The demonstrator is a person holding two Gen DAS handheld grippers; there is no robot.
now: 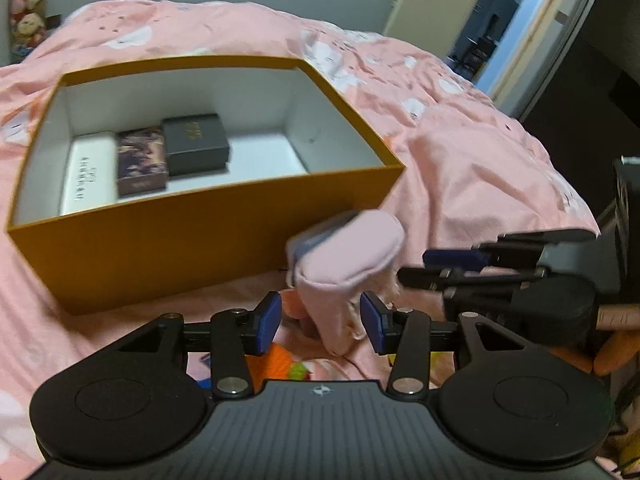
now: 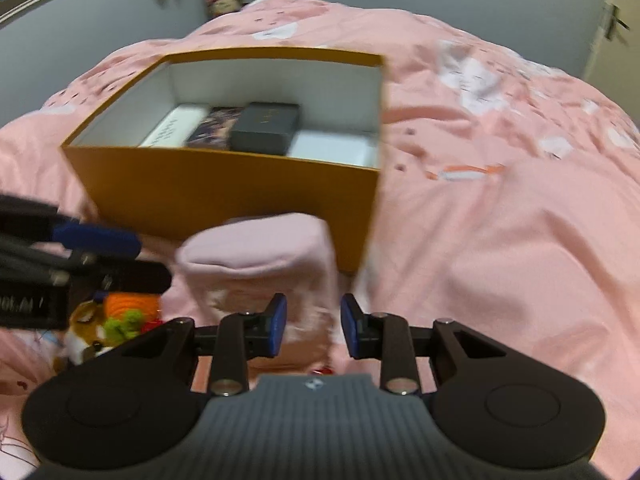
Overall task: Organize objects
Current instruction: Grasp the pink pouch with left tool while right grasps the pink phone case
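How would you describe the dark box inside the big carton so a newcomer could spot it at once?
On the pink bedspread stands an open orange carton with white inner walls. On its floor three small boxes lie in a row; the black box is the rightmost, beside a purple patterned box and a white box. Only it is plain black with faint gold lettering.

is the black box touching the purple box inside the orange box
Touching. In the left wrist view the black box lies against the purple box, its edge overlapping it with no floor showing between them inside the orange box.
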